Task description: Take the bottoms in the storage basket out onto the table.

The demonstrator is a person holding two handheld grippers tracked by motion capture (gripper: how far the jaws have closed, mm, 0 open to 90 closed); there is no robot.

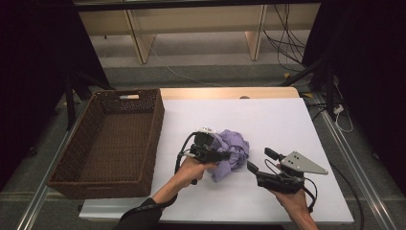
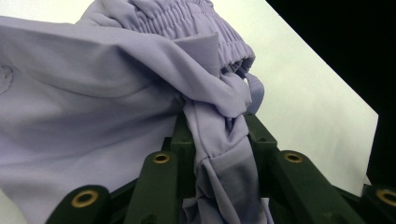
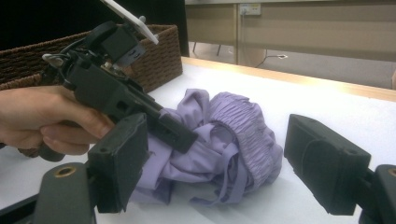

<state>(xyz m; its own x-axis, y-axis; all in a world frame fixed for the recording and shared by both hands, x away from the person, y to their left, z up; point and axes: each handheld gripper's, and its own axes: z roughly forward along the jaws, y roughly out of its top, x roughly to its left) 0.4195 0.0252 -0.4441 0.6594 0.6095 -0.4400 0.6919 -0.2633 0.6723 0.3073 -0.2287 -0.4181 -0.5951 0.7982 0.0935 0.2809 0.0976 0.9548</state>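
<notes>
So: 1 purple garment (image 1: 232, 149) clamped by left hand-held gripper (image 1: 221, 155); right hand-held gripper (image 1: 258, 161) jaws apart; 1 basket (image 1: 107, 139).

left hand (image 1: 191, 168) is wrapped round the handle of the left gripper (image 1: 229, 155), forearm coming in from the bottom edge and angling up to the right. the gripper points right, lying nearly level. in the left gripper view its jaws are drawn in tight on a twisted fold of the purple cloth (image 2: 224, 140), pinched between them. the right gripper view has the left hand (image 3: 46, 119) fisted on the grip, knuckles toward the camera. right hand (image 1: 294, 201) holds the right gripper (image 1: 261, 160) from below, aimed up and left, grey plate on top. its jaws stand wide apart, nothing between them, and seem to hover just above the surface, though that's hard to judge.
</notes>
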